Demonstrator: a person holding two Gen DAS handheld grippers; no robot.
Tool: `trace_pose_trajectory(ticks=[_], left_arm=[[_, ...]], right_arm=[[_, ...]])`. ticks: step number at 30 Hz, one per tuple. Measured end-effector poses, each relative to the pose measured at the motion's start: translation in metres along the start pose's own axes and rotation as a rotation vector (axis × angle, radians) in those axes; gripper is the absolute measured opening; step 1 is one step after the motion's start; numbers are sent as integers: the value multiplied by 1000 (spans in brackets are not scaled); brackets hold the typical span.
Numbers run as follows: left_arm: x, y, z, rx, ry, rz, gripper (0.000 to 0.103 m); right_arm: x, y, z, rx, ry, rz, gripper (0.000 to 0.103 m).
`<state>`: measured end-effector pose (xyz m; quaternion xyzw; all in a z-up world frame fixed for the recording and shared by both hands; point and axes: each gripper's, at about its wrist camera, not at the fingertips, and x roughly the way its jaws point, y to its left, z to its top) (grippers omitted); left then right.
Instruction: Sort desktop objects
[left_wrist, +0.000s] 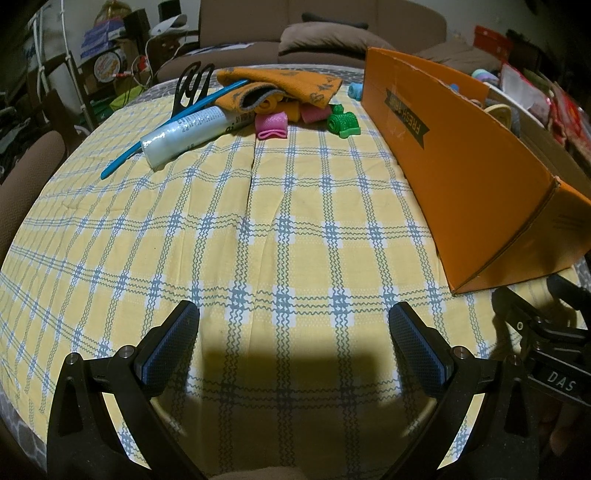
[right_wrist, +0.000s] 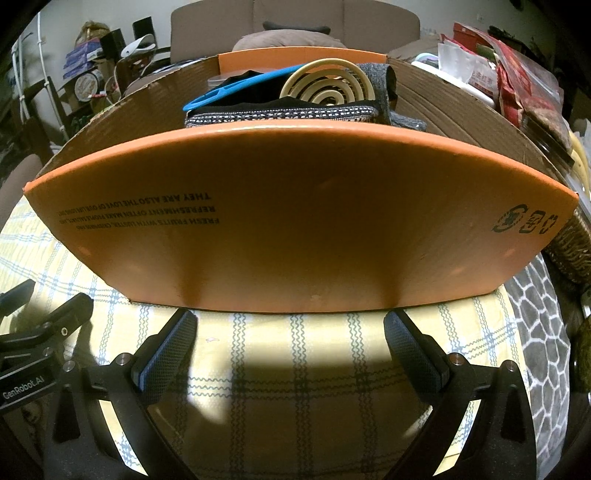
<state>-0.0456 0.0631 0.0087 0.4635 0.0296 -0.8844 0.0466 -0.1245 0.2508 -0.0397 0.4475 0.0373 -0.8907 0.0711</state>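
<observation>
My left gripper (left_wrist: 293, 325) is open and empty above the yellow checked tablecloth (left_wrist: 258, 229). Far ahead lies a pile: a clear film roll (left_wrist: 184, 134), a blue stick (left_wrist: 177, 118), a black utensil (left_wrist: 190, 86), an orange cloth (left_wrist: 280, 86), a pink roll (left_wrist: 272, 125), a green roll (left_wrist: 343, 123) and a light blue roll (left_wrist: 355, 90). An orange cardboard box (left_wrist: 461, 158) stands to the right. My right gripper (right_wrist: 290, 332) is open and empty just in front of the box's end wall (right_wrist: 295, 221). Inside the box I see a cream spiral trivet (right_wrist: 328, 86), a blue utensil (right_wrist: 236, 90) and dark knit cloths (right_wrist: 280, 112).
A sofa with a brown cushion (left_wrist: 325, 37) stands behind the table. Cluttered shelves (left_wrist: 103, 55) are at the back left. Snack bags (right_wrist: 517, 77) lie right of the box. A brown chair (left_wrist: 26, 177) is at the table's left edge. The right gripper's body (left_wrist: 546, 332) shows at the left view's right edge.
</observation>
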Motion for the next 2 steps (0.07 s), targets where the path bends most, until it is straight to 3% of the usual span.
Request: trace_pose_trajectory(ticks=[2], left_arm=[[0, 0, 0, -1, 0, -1, 103]], right_arm=[[0, 0, 0, 0, 0, 0, 103]])
